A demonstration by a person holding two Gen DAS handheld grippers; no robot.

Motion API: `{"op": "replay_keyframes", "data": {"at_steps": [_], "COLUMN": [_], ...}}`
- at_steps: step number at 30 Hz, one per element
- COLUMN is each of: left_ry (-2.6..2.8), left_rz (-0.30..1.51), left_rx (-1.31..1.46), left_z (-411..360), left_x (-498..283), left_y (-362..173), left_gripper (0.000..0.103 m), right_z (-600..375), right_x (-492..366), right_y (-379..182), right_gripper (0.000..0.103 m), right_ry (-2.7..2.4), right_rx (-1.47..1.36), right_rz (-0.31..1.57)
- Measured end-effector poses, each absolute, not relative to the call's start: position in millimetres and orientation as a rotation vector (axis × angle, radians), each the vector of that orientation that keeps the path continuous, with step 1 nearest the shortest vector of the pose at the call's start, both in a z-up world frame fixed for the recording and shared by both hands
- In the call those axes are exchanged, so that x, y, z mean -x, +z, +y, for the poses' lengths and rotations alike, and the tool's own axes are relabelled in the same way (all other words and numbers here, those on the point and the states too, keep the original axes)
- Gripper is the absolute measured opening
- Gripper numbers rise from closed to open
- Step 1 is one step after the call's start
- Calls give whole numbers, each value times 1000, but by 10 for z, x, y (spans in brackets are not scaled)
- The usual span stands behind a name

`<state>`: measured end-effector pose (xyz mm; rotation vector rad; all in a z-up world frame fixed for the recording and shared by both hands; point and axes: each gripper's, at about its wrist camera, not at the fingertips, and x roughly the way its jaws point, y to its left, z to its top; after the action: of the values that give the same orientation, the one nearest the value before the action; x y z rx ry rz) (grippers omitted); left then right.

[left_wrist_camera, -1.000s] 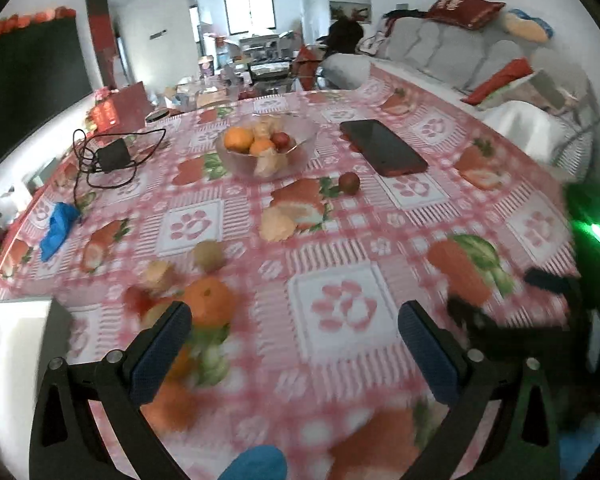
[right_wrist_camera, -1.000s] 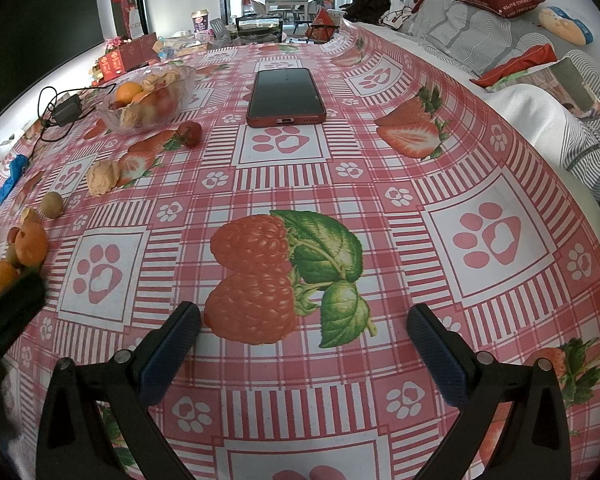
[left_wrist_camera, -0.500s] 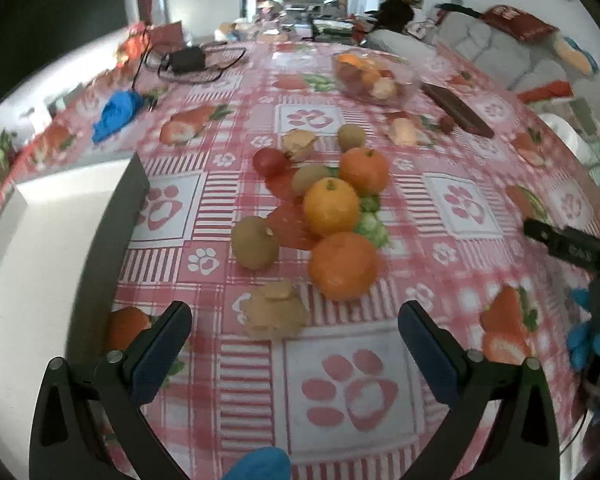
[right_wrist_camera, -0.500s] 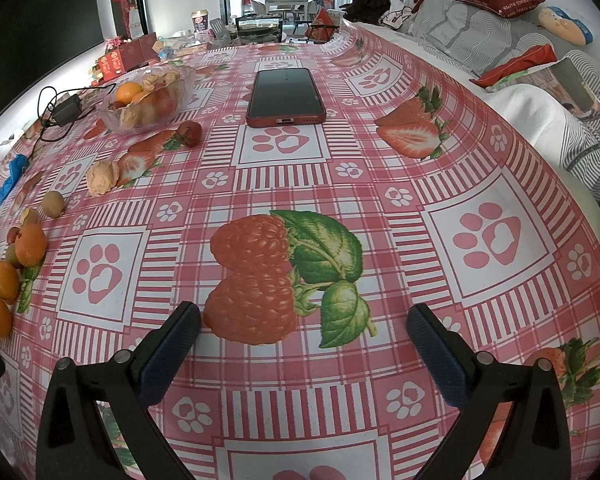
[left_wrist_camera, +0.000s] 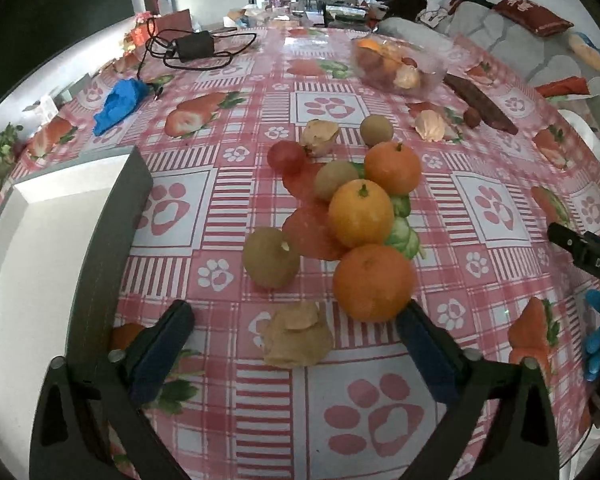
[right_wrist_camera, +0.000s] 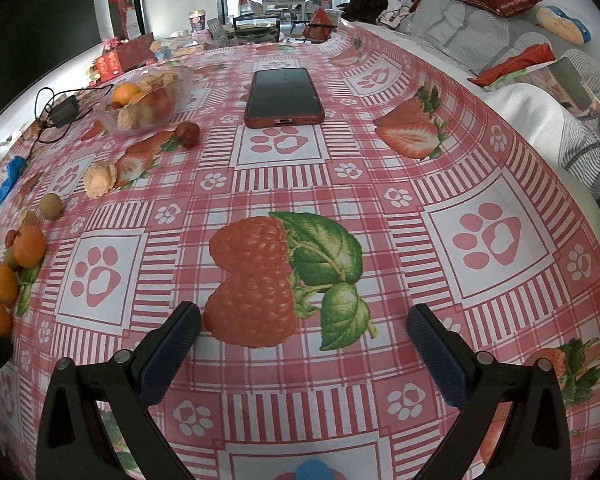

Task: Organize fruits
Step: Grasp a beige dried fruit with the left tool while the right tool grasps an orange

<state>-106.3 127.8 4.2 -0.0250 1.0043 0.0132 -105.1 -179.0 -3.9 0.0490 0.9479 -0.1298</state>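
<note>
The left gripper (left_wrist_camera: 294,322) hangs low over the table's near edge, tilted down, fingers apart and just now narrowing, nothing pressed between them; a crumpled tan peel-like piece (left_wrist_camera: 298,338) lies between the tips, and the nearest orange (left_wrist_camera: 374,282) sits just beside the right-hand finger (left_wrist_camera: 424,344). My reading is that the narrowing jaws are being lined up on one of these two; which one cannot be told. Beyond them the loose fruit clusters together: a kiwi (left_wrist_camera: 271,257), a second orange (left_wrist_camera: 361,213), a third orange (left_wrist_camera: 393,168), a small red fruit (left_wrist_camera: 287,157). A white tray (left_wrist_camera: 32,264) stands empty just left of the pile, presumably a sorting destination. Farther back a clear bowl (left_wrist_camera: 398,65) already holds fruit. The right gripper (right_wrist_camera: 303,330) hovers with fingers wide apart over bare checked tablecloth (right_wrist_camera: 488,240), holding nothing, apparently parked clear of the work; a phone (right_wrist_camera: 284,97) lies well beyond it.
</note>
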Motion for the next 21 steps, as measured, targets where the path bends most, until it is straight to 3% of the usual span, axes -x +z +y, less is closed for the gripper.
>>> {"op": "replay_keyframes", "data": {"at_steps": [2,4,7,21], "left_ry": [-5,-16,-26,-114], "left_rz": [990,984,977,943], "left_rx": [12,8,10,94], "left_z": [1239,1217,1240,1498], "left_x": [1114,1154,1206,1692], "left_y": [75,106,129,217], "left_gripper": [81,53,32,29], "right_z": [-1786,-1788,-1765,-441], "right_x": [1049,1055,1049,1242], "right_y": [-41,-41,-22,171], "right_gripper": [103,103,103,103], "right_ry": [-130,-132,-165,204], "right_rx": [-48,-47,-64,-60], "right_rz": [949,951,971,1011]}}
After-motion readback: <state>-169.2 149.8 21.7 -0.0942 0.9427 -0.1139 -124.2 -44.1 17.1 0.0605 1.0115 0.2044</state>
